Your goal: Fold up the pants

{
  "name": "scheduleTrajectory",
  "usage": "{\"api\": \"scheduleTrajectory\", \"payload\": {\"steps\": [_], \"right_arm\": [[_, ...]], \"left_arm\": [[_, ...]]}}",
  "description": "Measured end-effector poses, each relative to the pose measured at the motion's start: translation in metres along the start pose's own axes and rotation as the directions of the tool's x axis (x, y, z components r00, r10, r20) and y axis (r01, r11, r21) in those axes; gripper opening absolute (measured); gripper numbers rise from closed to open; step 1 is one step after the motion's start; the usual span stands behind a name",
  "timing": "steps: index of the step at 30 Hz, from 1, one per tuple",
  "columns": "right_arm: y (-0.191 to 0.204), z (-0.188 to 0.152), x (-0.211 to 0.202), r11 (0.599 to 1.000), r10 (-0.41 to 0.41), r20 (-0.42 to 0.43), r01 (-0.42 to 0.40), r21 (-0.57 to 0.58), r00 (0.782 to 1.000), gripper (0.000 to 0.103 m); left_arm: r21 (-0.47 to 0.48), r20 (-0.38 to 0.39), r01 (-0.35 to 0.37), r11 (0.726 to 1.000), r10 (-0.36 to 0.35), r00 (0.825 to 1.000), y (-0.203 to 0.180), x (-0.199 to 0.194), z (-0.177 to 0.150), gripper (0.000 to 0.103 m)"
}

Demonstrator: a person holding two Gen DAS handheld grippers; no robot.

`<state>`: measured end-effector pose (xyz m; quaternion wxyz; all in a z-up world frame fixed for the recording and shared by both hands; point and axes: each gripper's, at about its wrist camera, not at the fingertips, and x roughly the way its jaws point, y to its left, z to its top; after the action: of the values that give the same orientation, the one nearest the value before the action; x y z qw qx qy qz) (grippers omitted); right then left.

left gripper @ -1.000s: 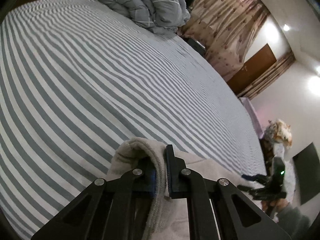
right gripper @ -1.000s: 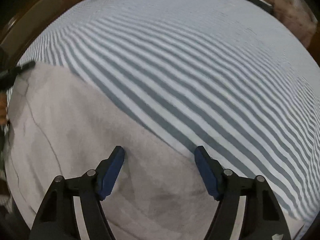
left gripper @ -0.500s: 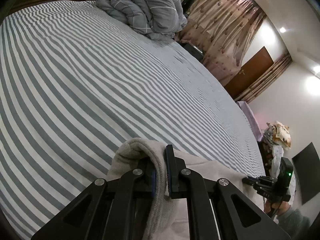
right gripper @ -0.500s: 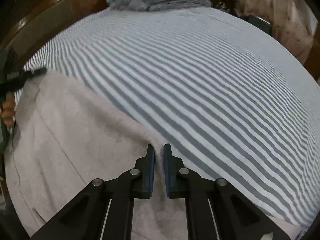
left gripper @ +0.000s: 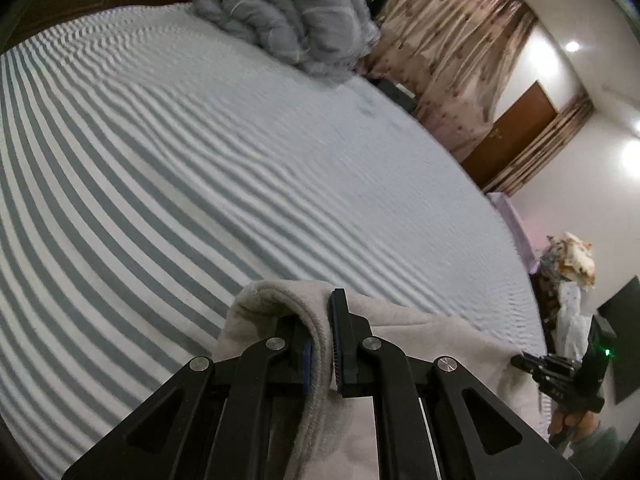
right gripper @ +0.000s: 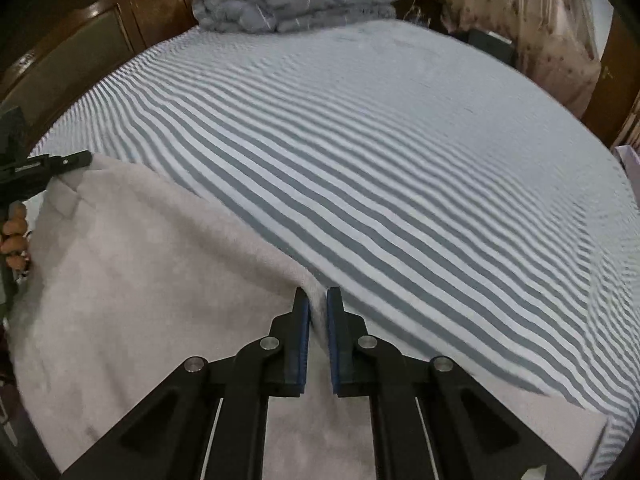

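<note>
The right tongs (right gripper: 316,300) have just clamped the pants (right gripper: 140,280) edge; left tongs (left gripper: 320,320) grip too, so lifting can begin.

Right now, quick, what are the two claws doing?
Left gripper: closed, pinching the pants edge.
Right gripper: closed, pinching the pants too.

Pale grey pants (right gripper: 140,280) lie on a grey-and-white striped bedsheet (right gripper: 400,180).
</note>
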<state>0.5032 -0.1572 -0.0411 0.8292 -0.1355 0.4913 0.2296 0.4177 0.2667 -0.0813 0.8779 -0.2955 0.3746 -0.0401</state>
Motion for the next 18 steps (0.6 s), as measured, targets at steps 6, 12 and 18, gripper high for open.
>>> {"api": "scheduleTrajectory", "payload": {"steps": [6,12,18], "right_arm": [[0.037,-0.046,-0.09,1.0,0.004,0.081,-0.003,-0.002,0.997,0.006],[0.061,-0.111,-0.146,0.999,0.022,0.117,-0.027,0.038,0.993,0.006],[0.09,-0.192,-0.153,0.995,0.033,0.054,-0.038,0.09,0.998,0.004]], "left_arm": [[0.052,0.039,0.079,0.995,-0.081,0.996,-0.022,-0.071,-0.016,0.008],[0.079,0.025,0.136,0.988,-0.139,0.99,-0.02,-0.145,-0.057,0.008],[0.13,-0.044,0.106,0.986,-0.101,0.994,-0.014,-0.191,-0.126,0.008]]}}
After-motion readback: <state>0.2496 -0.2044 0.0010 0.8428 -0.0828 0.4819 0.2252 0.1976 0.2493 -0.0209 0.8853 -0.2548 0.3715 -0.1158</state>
